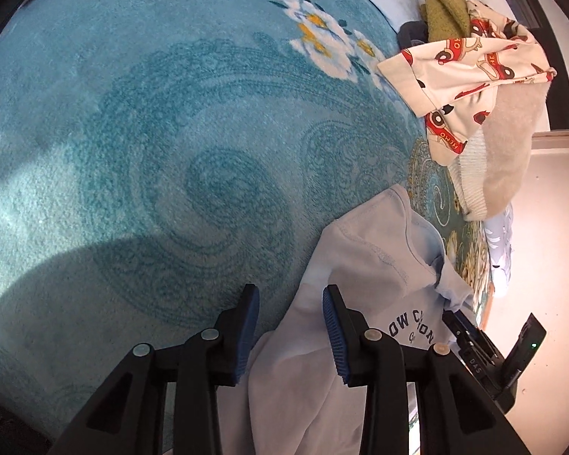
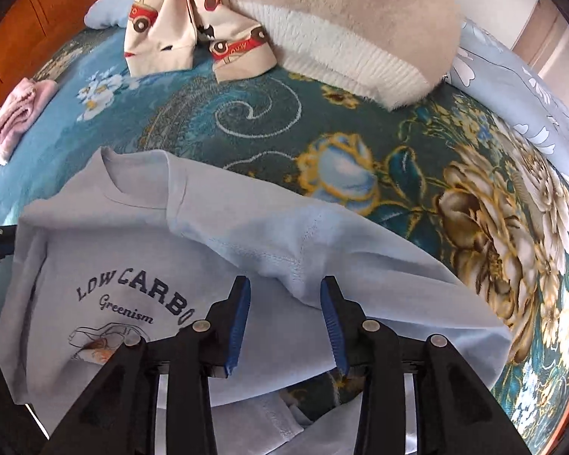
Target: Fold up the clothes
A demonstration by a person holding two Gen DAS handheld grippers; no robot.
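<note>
While the pale blue sweatshirt (image 2: pixel 216 235) lies spread on the teal floral blanket (image 2: pixel 360 144), both claws hang over it with their blue pads apart and nothing pinched between them. Its chest print, dark lettering over a small drawing, faces up, and one sleeve is folded across the body below the collar.

Over that folded sleeve, the right gripper (image 2: pixel 284 322) points steeply down, jaws released, cloth showing in the gap but neither pad pressing on it. At the sweatshirt's other edge, the left gripper (image 1: pixel 290 331) is likewise let go: one pad stands over the fabric, the other over bare blanket, with the garment's edge running between them.

Beyond the sweatshirt's collar sits a heap of other laundry: a cream garment printed with red cars (image 2: pixel 193 26) draped beside a beige fleece with a white ribbed hem (image 2: pixel 360 19). Behind that heap, in the left view, an olive knit piece (image 1: pixel 445 11) pokes up. Off to the collar's far side, near the wooden headboard (image 2: pixel 38 11), a small pink cloth (image 2: pixel 19 113) is bunched at the blanket's edge.
</note>
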